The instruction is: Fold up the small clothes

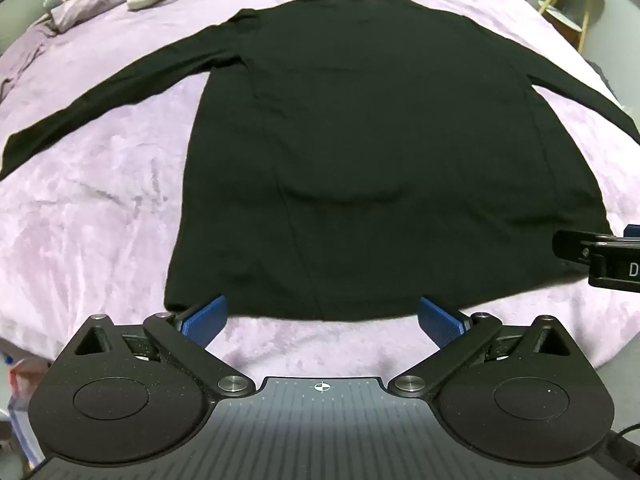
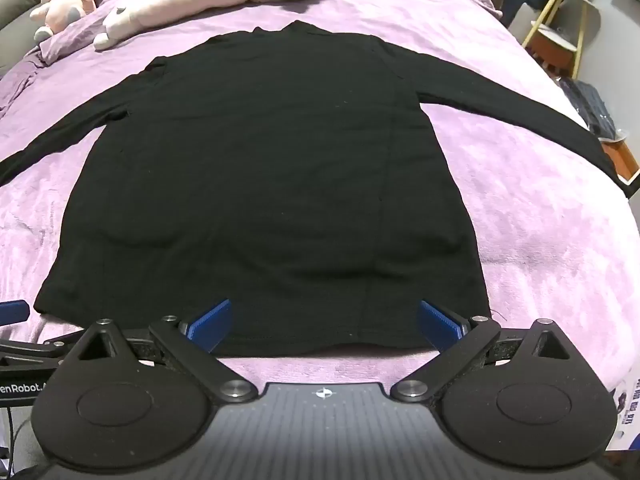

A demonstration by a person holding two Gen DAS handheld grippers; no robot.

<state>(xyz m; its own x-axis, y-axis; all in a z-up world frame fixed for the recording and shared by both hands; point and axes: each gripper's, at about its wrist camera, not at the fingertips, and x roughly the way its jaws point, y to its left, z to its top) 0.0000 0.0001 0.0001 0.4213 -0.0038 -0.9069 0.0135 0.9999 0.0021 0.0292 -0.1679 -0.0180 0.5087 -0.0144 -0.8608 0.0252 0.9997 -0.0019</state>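
Shirt (image 1: 360, 152) flat on bed (image 1: 100, 240), hem nearest both tongs.
Left tongs (image 1: 323, 314) near hem's left corner, right tongs (image 2: 324, 320) near its right (both wide open, empty); collar farthest.

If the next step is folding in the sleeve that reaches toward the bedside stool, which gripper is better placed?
The right gripper, probably. Its open jaws hover over the hem of the black long-sleeved shirt nearer that sleeve; the left gripper, also open, sits toward the opposite corner of the purple fleece blanket.
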